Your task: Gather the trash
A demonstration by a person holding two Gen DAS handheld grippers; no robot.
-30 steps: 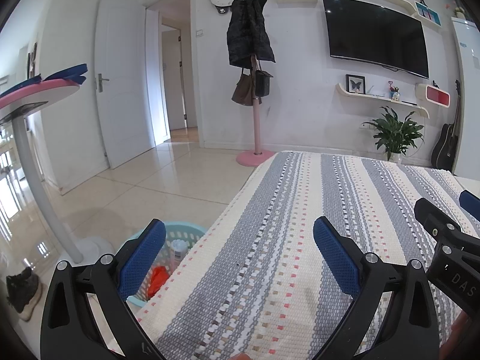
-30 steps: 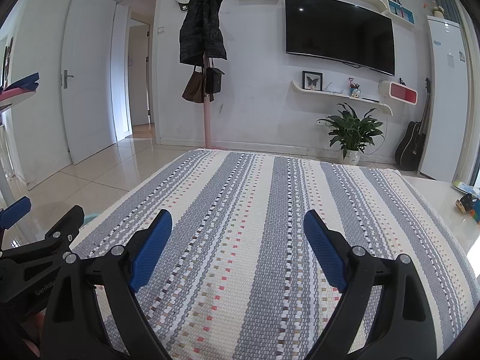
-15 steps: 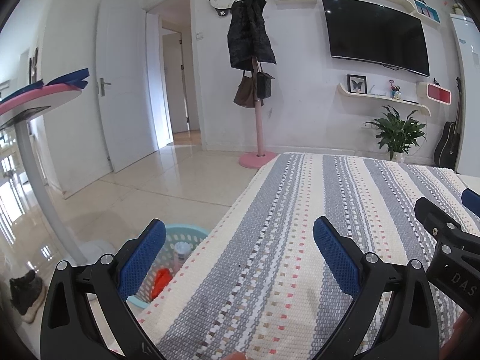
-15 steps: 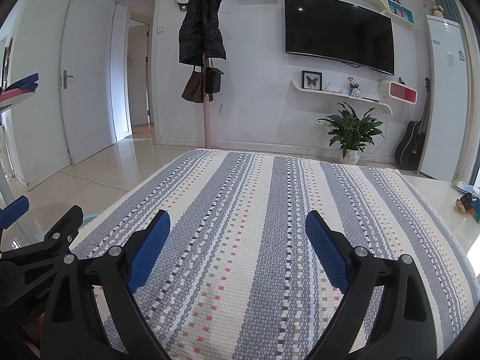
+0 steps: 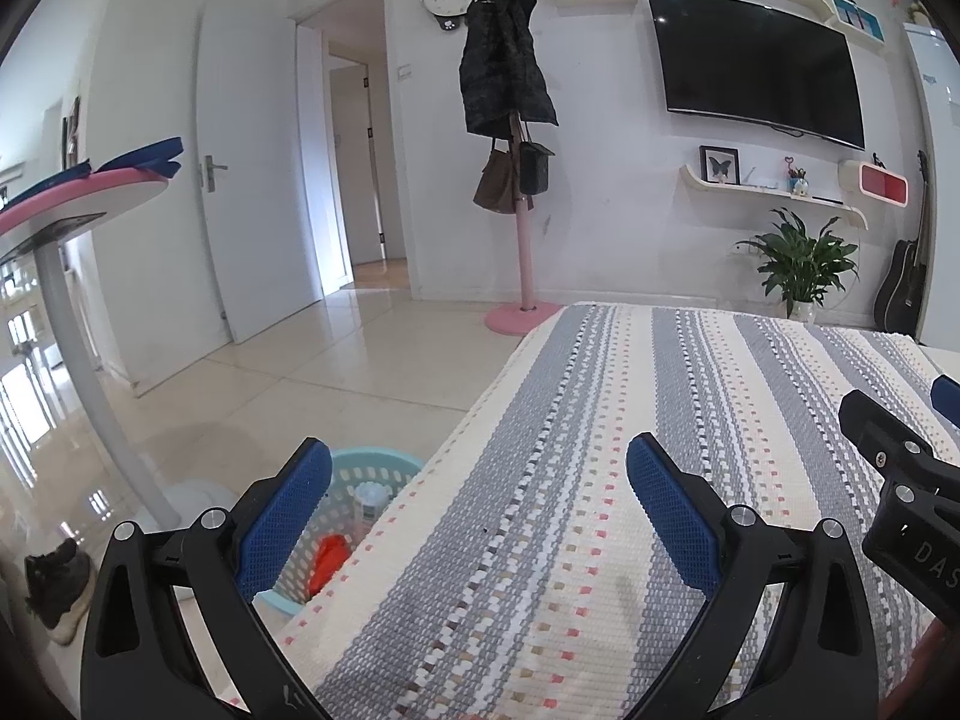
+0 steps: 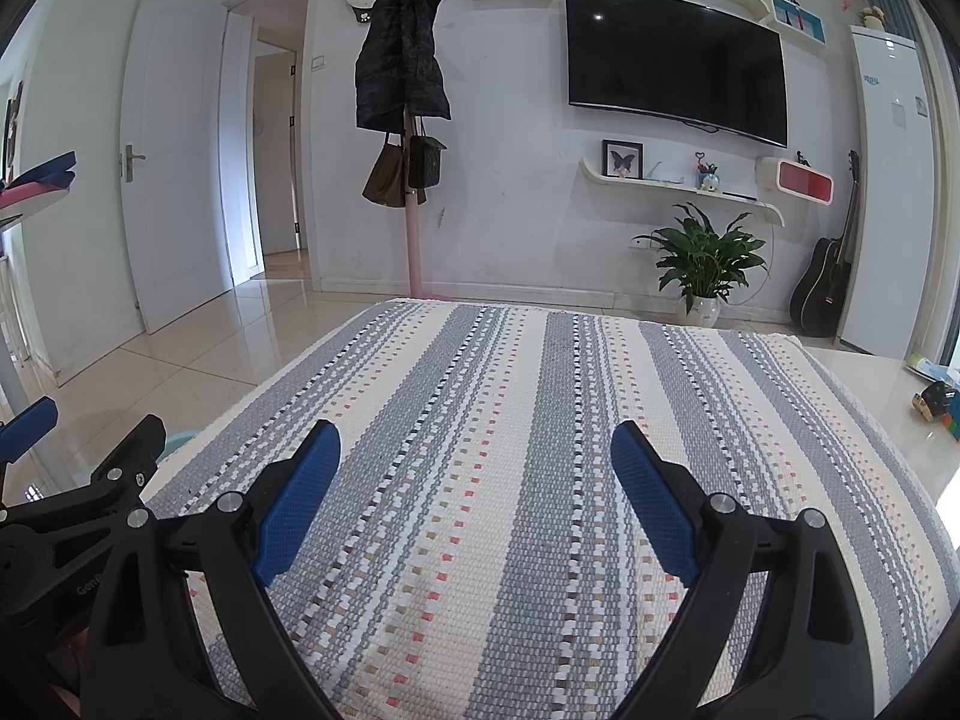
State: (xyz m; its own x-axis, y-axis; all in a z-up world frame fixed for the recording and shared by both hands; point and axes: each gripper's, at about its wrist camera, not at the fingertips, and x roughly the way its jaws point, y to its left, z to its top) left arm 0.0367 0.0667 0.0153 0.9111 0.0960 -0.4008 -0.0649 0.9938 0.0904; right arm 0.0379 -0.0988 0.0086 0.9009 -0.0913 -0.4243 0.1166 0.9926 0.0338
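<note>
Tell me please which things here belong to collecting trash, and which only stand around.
Job: light blue basket on the floor, white bottle and orange item inside it.

Bystanders: striped cloth, coat rack, TV, plant, guitar, shoe.

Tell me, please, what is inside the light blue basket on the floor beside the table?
The basket holds a white bottle and something orange-red. The striped cloth and the left gripper's finger cover the rest, so anything else inside stays hidden.
</note>
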